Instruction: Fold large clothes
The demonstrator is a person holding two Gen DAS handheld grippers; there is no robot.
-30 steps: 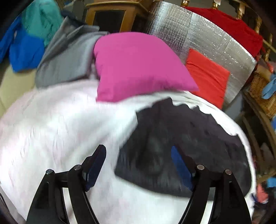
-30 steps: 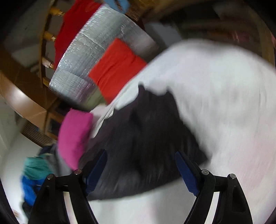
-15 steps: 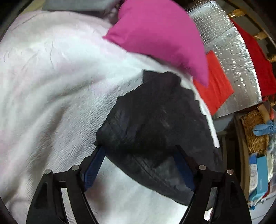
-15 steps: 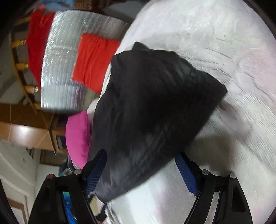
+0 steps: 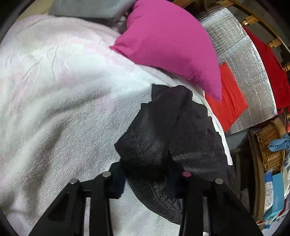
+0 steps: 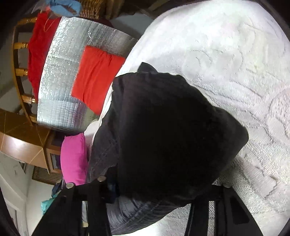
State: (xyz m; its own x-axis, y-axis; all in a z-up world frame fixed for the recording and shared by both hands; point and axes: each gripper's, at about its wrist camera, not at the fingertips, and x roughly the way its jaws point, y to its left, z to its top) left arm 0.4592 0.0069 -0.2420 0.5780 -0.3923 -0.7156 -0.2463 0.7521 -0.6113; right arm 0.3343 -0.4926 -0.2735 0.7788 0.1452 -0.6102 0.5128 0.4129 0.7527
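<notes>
A black garment (image 5: 172, 130) lies bunched on a white fluffy blanket (image 5: 63, 90) covering a bed. My left gripper (image 5: 146, 179) is closing on its near edge, and the fabric puckers up between the blue pads. In the right wrist view the same black garment (image 6: 172, 127) rises in a dark hump over my right gripper (image 6: 157, 190), whose jaws are also closing with cloth gathered between them. Its left finger (image 6: 112, 187) shows, while the right one is mostly covered by fabric. The white blanket (image 6: 235, 63) spreads beyond.
A pink pillow (image 5: 168, 41) lies just behind the garment, with grey clothes (image 5: 87, 7) past it. A silver foil panel (image 5: 244, 59) bearing a red cloth (image 5: 228, 96) stands at the bed's edge. A wicker basket (image 5: 268, 148) sits to the right.
Both grippers dropped onto the black garment and their jaws narrowed from wide apart to pinching its edge. The fabric now bunches up between the fingers.
</notes>
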